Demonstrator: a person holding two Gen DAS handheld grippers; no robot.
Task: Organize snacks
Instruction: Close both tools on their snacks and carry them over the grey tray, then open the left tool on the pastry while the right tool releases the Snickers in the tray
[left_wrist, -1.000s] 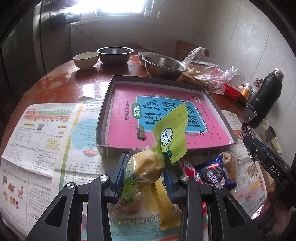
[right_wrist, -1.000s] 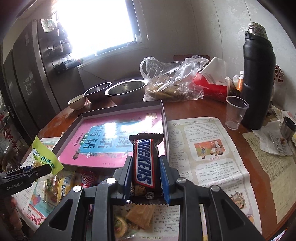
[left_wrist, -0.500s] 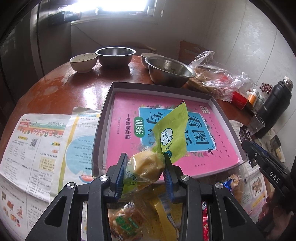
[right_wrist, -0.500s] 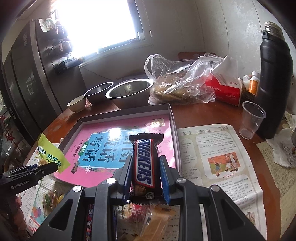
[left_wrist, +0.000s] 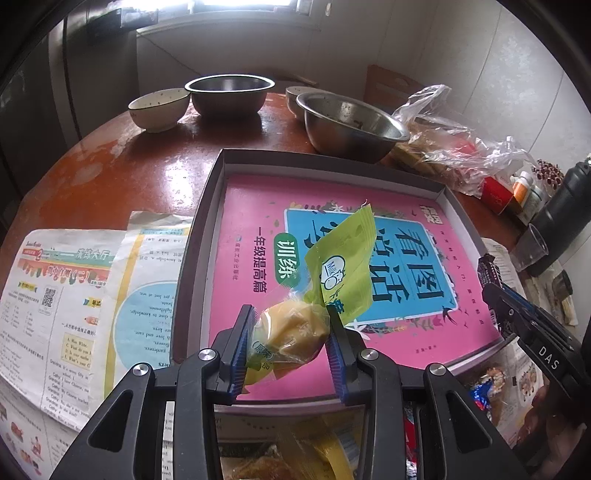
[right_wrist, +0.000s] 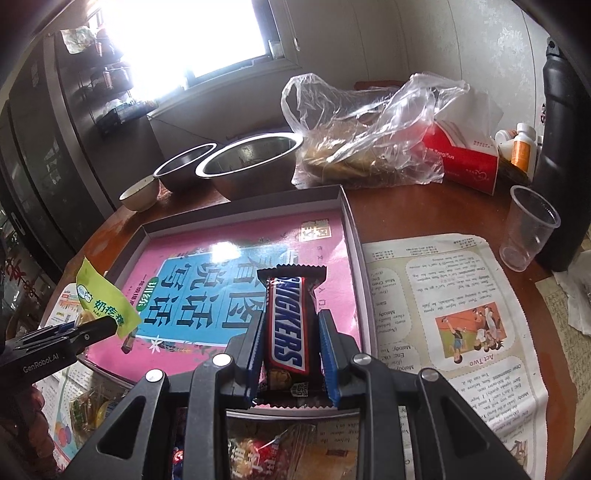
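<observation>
Left hand-held gripper (left_wrist: 290, 345) clamping yellow snack (left_wrist: 291, 338) above tray (left_wrist: 207, 229), right hand-held gripper (right_wrist: 290, 349) clamping Snickers bar (right_wrist: 288, 325)

The chocolate bar (right_wrist: 287, 325) clamped between the right gripper's fingers reads "SNICKERS". To its left, the other gripper's body (right_wrist: 48, 354) carries "GenRobot.AI". In the left wrist view, the gripper (left_wrist: 546, 354) to the right bears "DAS". Right of the bar, the newspaper (right_wrist: 454, 332) shows "Act Two".
</observation>
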